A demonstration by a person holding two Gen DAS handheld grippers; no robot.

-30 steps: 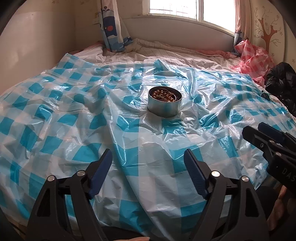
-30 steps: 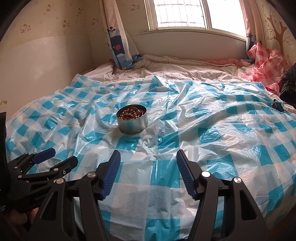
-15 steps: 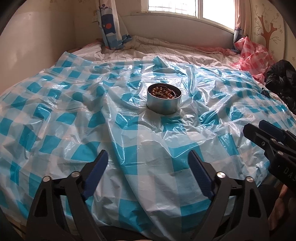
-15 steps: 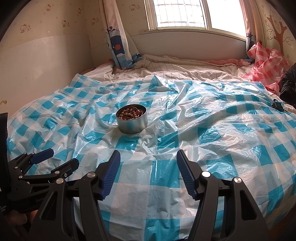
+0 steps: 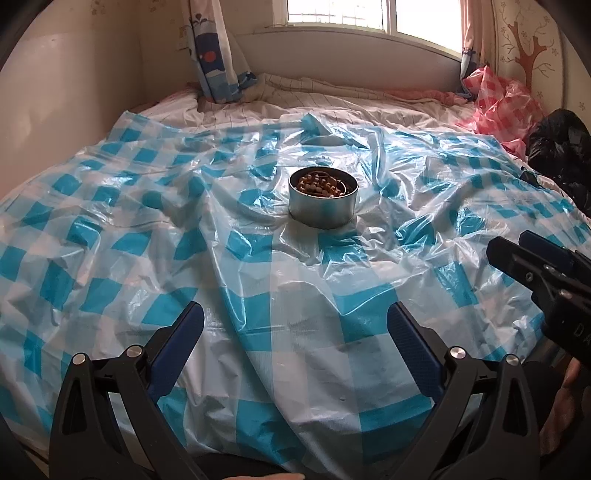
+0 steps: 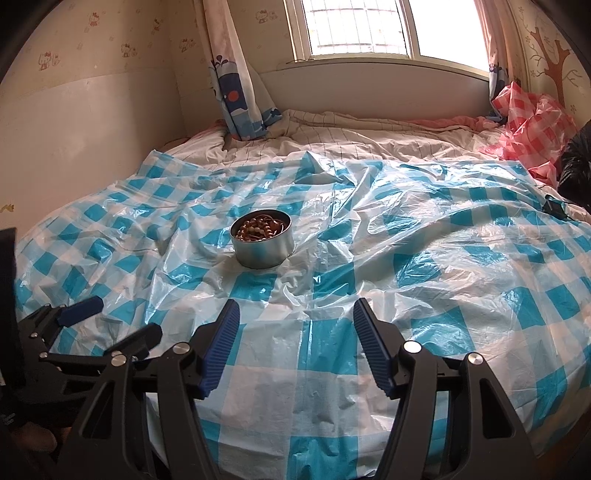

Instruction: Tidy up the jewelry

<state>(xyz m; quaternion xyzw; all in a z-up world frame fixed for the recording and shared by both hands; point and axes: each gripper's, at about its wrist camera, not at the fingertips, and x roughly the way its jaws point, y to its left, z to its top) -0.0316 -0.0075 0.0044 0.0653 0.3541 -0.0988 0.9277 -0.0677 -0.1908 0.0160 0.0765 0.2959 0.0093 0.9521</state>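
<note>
A: What is covering the bed?
B: A crinkled plastic sheet in blue and white checks is lying over it, with striped bedding showing at the far end under the window.
A: And the jewelry?
B: Brown beads are sitting inside a round metal tin, which is standing upright mid-sheet.
A: The grippers?
B: The left hand-held gripper has just been opening and is gaping wide, nothing between its jaws. The right hand-held gripper is also standing apart, empty. Both are hanging well short of the tin.
A: Anything else?
B: A curtain is hanging in the corner, and a red checked bag is lying by a black bag.
</note>
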